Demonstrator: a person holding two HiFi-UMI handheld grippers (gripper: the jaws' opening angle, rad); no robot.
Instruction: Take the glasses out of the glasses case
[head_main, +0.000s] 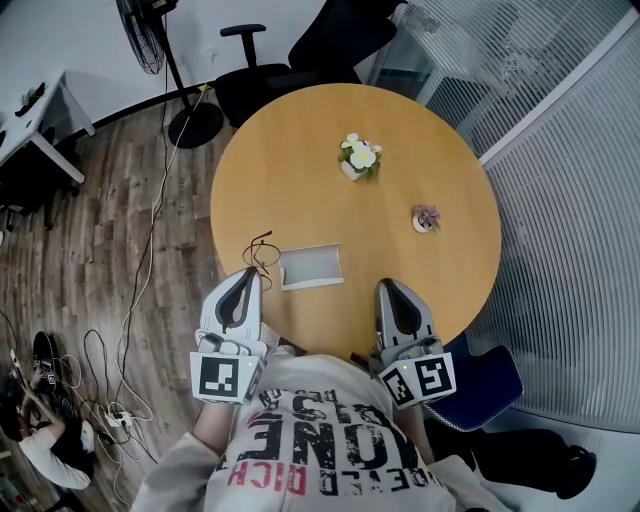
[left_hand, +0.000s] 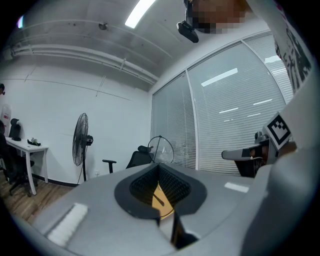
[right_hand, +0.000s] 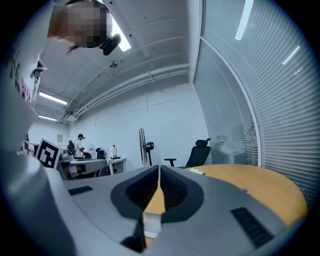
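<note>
A flat grey glasses case (head_main: 311, 266) lies on the round wooden table (head_main: 300, 150), near its front edge. Thin dark wire-rimmed glasses (head_main: 262, 249) sit just left of the case, at the tip of my left gripper (head_main: 253, 272). In the left gripper view one round lens (left_hand: 160, 149) stands up right above the left gripper (left_hand: 160, 166), and a thin dark temple runs between its closed jaws. My right gripper (head_main: 388, 284) rests at the table's front edge, right of the case. It is shut and empty, as the right gripper (right_hand: 159, 168) shows in its own view.
A white pot of flowers (head_main: 358, 158) stands mid-table and a small pink plant (head_main: 426, 218) to the right. Behind the table are a black office chair (head_main: 290, 60) and a standing fan (head_main: 150, 40). Cables (head_main: 110, 400) trail on the floor at left.
</note>
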